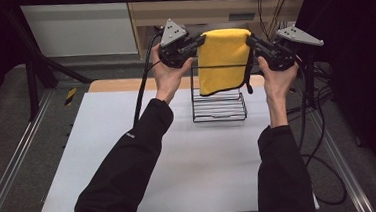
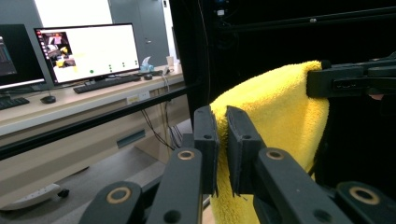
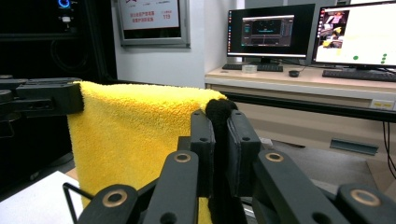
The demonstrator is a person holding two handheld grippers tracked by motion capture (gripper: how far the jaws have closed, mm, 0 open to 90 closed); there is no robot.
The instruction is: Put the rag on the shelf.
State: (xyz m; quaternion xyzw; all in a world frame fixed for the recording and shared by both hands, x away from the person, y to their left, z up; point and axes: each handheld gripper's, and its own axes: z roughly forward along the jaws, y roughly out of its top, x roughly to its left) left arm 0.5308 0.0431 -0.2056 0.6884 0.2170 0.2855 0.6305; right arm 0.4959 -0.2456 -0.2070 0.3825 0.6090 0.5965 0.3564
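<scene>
Right now the yellow towel (image 1: 224, 59) is held up in the air, stretched flat between two grippers, and it hangs down over the black wire rack (image 1: 219, 100) on the white table (image 1: 129, 160).

On the left side, the left gripper (image 1: 197, 41) is pinched tight on the towel's top left corner. In the left gripper view you can see its two black jaws squeezed together with the fluffy yellow cloth (image 2: 275, 121) between them. The left hand (image 1: 169, 72) is raised high, with the arm in a black sleeve (image 1: 125, 170) reaching up and forward, and the gripper points sideways toward the middle.

In the middle, the towel droops in front of the rack's top bars. Whether it rests on a bar yet is hard to tell.

On the right side, the right gripper (image 1: 249, 40) is clamped on the towel's top right corner, right on the dark edge trim (image 3: 219, 109). The right hand (image 1: 276, 77) is also lifted high, and its gripper points sideways toward the left one.

To do this step well, I think both hands should stay level and keep the top edge pulled straight. Then they should come down slowly together, so the towel folds evenly over the rack's top bar. Letting go too soon on one side could make it slide off.
</scene>
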